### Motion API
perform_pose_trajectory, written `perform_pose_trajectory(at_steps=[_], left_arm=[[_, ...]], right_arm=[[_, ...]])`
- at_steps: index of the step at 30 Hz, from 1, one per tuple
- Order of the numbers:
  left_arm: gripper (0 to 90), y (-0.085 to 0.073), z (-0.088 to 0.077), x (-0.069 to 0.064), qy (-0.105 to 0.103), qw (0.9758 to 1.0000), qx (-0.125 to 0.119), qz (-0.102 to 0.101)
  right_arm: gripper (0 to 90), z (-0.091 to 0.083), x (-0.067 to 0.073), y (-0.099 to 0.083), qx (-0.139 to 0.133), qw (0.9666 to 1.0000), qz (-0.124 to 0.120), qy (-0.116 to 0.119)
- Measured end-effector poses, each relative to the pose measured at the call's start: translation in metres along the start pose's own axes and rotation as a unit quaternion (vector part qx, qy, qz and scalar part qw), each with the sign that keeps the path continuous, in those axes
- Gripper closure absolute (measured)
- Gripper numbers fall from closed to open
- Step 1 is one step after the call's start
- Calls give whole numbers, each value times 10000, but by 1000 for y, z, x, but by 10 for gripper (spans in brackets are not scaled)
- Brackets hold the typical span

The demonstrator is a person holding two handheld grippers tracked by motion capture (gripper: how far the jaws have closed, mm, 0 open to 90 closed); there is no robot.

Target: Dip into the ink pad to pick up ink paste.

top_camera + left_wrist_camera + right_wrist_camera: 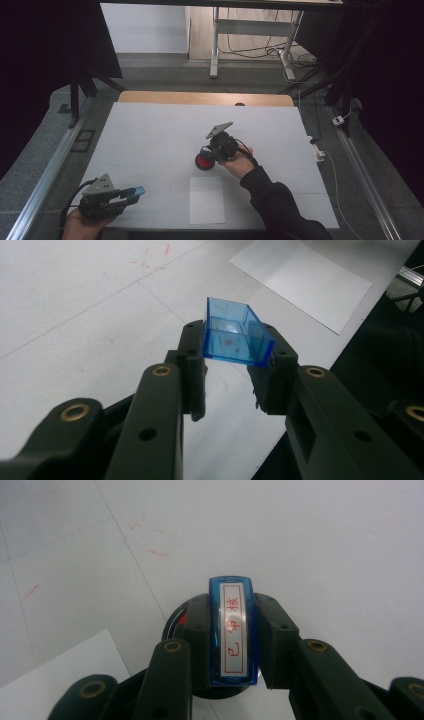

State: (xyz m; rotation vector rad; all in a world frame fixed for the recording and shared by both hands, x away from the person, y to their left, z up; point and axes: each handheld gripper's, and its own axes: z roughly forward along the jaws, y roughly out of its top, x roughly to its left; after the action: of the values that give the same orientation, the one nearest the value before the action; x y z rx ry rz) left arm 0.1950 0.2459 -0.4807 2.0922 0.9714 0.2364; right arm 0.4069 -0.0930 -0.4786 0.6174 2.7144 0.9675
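- Setting: a white-covered table (150, 145) in a dark room, with a desk frame and cables on the floor beyond it; a white sheet of paper (207, 200) lies near the front edge.
- Hazard 1: the stamp (233, 632), a blue-bodied block with a red-lettered label, sits over a round red ink pad (204, 161) at mid-table. A tilted descent would probably ink only one edge, or tip the pad.
- Hazard 2: the clear blue cap (234, 335) is pinched only at its near end; a squeeze off-centre could let it pivot out and drop.
- Right tongs (233, 645): closed onto the stamp's long sides, pointing down at the pad.
- Left tongs (227, 365): closed onto the cap, held above the table's front left corner, well apart from the pad.
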Motion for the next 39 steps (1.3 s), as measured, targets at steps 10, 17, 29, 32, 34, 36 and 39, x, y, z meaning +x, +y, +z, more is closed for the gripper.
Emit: perform_pose_trajectory(at_steps=[10, 17, 29, 32, 34, 36, 39], left_arm=[[687, 0, 0, 0, 6, 10000, 17, 11], [688, 1, 1, 0, 3, 10000, 31, 18], [688, 1, 2, 0, -6, 10000, 50, 34], [687, 1, 2, 0, -7, 10000, 50, 23], [687, 1, 2, 0, -5, 10000, 55, 20], [687, 1, 2, 0, -7, 10000, 61, 33], [687, 2, 2, 0, -8, 10000, 65, 39]], right_arm=[[706, 5, -1, 3, 59, 9999, 94, 37], [707, 6, -1, 4, 74, 9999, 121, 40], [708, 7, -1, 2, 20, 9998, 180, 33], [708, 6, -7, -1, -88, 9990, 383, 207], [708, 7, -10, -2, -142, 9983, 490, 287], [708, 7, -11, -3, -158, 9982, 496, 294], [708, 6, -5, -2, -122, 9992, 334, 172]])
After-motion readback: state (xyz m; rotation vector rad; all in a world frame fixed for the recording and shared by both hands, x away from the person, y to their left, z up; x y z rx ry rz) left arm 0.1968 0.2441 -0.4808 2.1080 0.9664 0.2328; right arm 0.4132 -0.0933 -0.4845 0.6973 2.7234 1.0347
